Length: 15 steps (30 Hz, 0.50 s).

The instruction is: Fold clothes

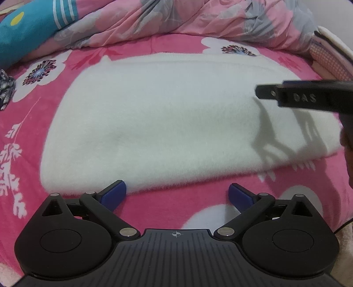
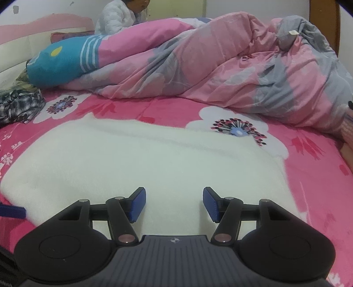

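Observation:
A white fluffy garment [image 1: 167,119] lies folded into a flat rectangle on the pink flowered bedsheet [image 1: 154,46]. My left gripper [image 1: 177,193] stands open at the garment's near edge, its blue pads [image 1: 114,194] wide apart with only sheet between them. In the right wrist view the same garment [image 2: 136,159] fills the foreground. My right gripper [image 2: 174,203] hovers open over the garment's near part, and its pads [image 2: 138,204] grip nothing. One of its black fingers [image 1: 293,95] reaches in from the right above the garment. A blue pad of the left gripper [image 2: 12,212] shows at the left edge.
A crumpled pink and grey quilt [image 2: 220,66] is heaped along the far side of the bed. A blue pillow [image 2: 59,61] and a plaid cloth [image 2: 19,106] lie at the far left. A person in a white jacket [image 2: 117,17] sits by the headboard. The bed's edge [image 1: 331,57] runs on the right.

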Tool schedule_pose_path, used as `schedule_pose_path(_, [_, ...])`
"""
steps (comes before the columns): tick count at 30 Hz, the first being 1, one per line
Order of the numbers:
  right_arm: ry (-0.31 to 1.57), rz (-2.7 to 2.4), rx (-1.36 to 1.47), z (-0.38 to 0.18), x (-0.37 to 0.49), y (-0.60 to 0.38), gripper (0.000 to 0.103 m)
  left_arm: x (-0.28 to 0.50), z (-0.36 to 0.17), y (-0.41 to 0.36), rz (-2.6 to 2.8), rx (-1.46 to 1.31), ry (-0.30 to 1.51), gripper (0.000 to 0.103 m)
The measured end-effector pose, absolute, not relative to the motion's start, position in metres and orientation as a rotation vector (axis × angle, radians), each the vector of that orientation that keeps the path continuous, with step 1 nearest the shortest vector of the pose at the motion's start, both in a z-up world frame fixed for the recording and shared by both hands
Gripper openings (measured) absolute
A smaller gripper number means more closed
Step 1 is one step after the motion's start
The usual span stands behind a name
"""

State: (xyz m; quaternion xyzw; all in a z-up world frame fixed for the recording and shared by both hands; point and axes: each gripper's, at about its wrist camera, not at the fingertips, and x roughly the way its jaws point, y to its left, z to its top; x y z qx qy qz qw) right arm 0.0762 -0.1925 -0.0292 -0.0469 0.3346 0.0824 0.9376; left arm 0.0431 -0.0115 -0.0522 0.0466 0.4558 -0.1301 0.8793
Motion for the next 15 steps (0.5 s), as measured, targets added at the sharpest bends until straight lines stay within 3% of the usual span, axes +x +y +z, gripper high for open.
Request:
schedule_pose_path(13, [0.652, 0.182, -0.088, -0.048, 0.114, -0.169, 0.069, 0.043, -0.054, -0.017, -0.248, 0.13, 0.956, 0.102])
schedule_pose_path(15, [0.658, 0.178, -0.091, -0.06, 0.119, -0.167, 0.078, 0.042, -0.054, -0.016, -0.247, 0.124, 0.951, 0.102])
